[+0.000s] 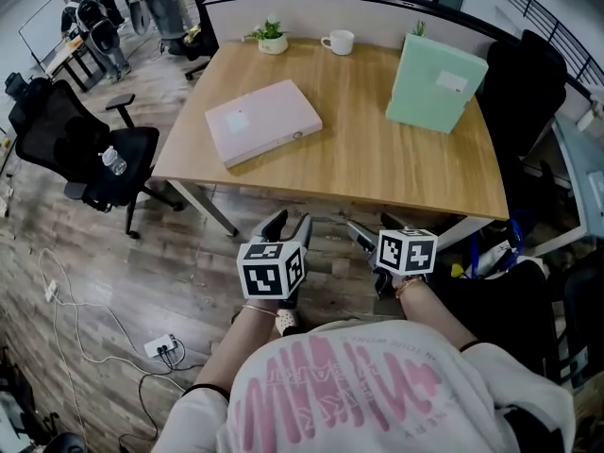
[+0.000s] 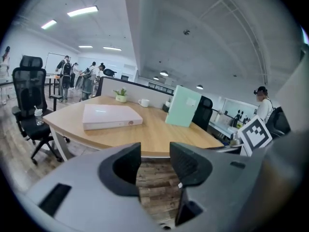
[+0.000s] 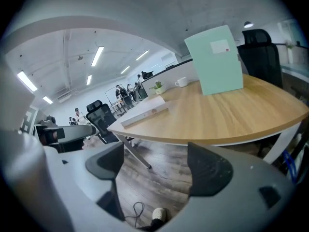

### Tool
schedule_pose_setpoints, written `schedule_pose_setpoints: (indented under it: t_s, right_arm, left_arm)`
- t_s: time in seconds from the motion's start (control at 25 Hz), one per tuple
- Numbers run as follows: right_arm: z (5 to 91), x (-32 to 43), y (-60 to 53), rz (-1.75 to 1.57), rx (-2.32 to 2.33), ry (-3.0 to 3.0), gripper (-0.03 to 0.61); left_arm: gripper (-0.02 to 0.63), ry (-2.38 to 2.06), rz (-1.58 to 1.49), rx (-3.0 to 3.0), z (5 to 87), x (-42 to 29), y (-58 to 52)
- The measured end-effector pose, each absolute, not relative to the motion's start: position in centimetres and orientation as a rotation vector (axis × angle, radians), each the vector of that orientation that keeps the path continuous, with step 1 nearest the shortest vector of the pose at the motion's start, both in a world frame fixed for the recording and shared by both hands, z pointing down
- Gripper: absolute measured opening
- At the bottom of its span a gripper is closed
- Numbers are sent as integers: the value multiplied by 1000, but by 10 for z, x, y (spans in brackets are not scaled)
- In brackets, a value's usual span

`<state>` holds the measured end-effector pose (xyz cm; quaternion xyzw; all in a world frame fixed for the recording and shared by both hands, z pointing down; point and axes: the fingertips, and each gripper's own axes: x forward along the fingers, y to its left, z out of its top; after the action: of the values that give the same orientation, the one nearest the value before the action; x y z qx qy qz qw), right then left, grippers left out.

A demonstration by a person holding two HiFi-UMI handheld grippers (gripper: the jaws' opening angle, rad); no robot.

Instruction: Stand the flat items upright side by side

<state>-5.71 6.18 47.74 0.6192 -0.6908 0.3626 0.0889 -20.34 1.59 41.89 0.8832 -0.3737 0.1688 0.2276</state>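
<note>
A pink binder (image 1: 262, 121) (image 2: 111, 116) (image 3: 145, 111) lies flat on the left part of the wooden table (image 1: 377, 159). At the table's back right a pale green binder (image 1: 436, 81) (image 2: 183, 106) (image 3: 217, 59) stands upright. Both grippers hang over the floor, short of the table's near edge. My left gripper (image 1: 288, 223) (image 2: 154, 163) points toward the pink binder, open with a modest gap and nothing between its fingers. Beside it on the right, my right gripper (image 1: 375, 229) (image 3: 161, 166) is open wider and holds nothing.
A white cup (image 1: 338, 41) and a small potted plant (image 1: 272, 36) stand at the table's far edge, before a partition. A black office chair (image 1: 94, 159) holding a water bottle (image 1: 111, 161) is on the left. Another black chair (image 1: 528, 74) stands at the right. A power strip (image 1: 162, 347) lies on the floor.
</note>
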Motion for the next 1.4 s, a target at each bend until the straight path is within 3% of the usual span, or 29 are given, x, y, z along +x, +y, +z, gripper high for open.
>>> schedule_pose_setpoints:
  t_s: [0.32,0.64,0.76,1.4]
  right_arm:
    - [464,-135,-20,1105,1876,-2154,411]
    - [465,-178,-84,1070,1871,-2211,411]
    - [465,-180,-108,1019,1823,-2195,411]
    - [453,-152,-322,824,1494,-2313,397]
  left_arm:
    - [198,-1086,433,2416,417,-289,-51]
    - [246,-1065,388,2265,446,-325,-90]
    - [288,-1025,392,2227,458,-315,-104]
    - [305,-1071,251,1811,503,-240,-210]
